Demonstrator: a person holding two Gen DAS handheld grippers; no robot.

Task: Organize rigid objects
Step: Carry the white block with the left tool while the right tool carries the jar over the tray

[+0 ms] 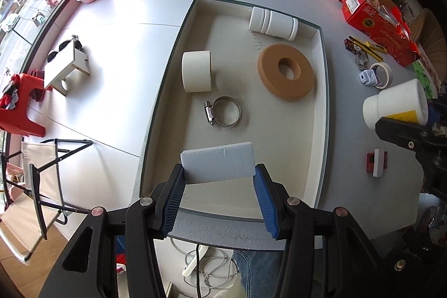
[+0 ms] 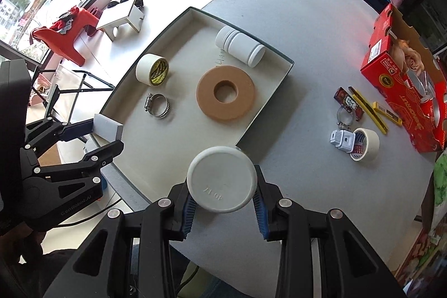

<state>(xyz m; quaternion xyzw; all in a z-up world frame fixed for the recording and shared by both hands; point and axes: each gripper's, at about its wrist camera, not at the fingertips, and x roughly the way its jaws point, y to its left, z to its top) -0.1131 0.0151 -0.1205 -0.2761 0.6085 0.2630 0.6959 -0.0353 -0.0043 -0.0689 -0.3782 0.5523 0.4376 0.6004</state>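
My left gripper (image 1: pixel 219 180) is shut on a grey rectangular block (image 1: pixel 219 164), held above the near end of the shallow white tray (image 1: pixel 321 130). In the tray lie a white tape roll (image 1: pixel 195 71), a metal hose clamp (image 1: pixel 225 113), a tan foam ring (image 1: pixel 286 71) and a white jar on its side (image 1: pixel 273 23). My right gripper (image 2: pixel 222 200) is shut on a white plastic bottle (image 2: pixel 222 182), seen bottom-on, just over the tray's near right corner (image 2: pixel 240 143). The same bottle (image 1: pixel 396 105) shows at the right in the left wrist view.
On the grey table right of the tray lie a small tape roll (image 2: pixel 366 143), a grey-white gadget (image 2: pixel 342 141), a second hose clamp (image 2: pixel 346 117), yellow utility knives (image 2: pixel 368 111) and a red carton (image 2: pixel 405 80). A small red-and-white piece (image 1: pixel 377 162) sits near the tray. Stools stand on the floor to the left.
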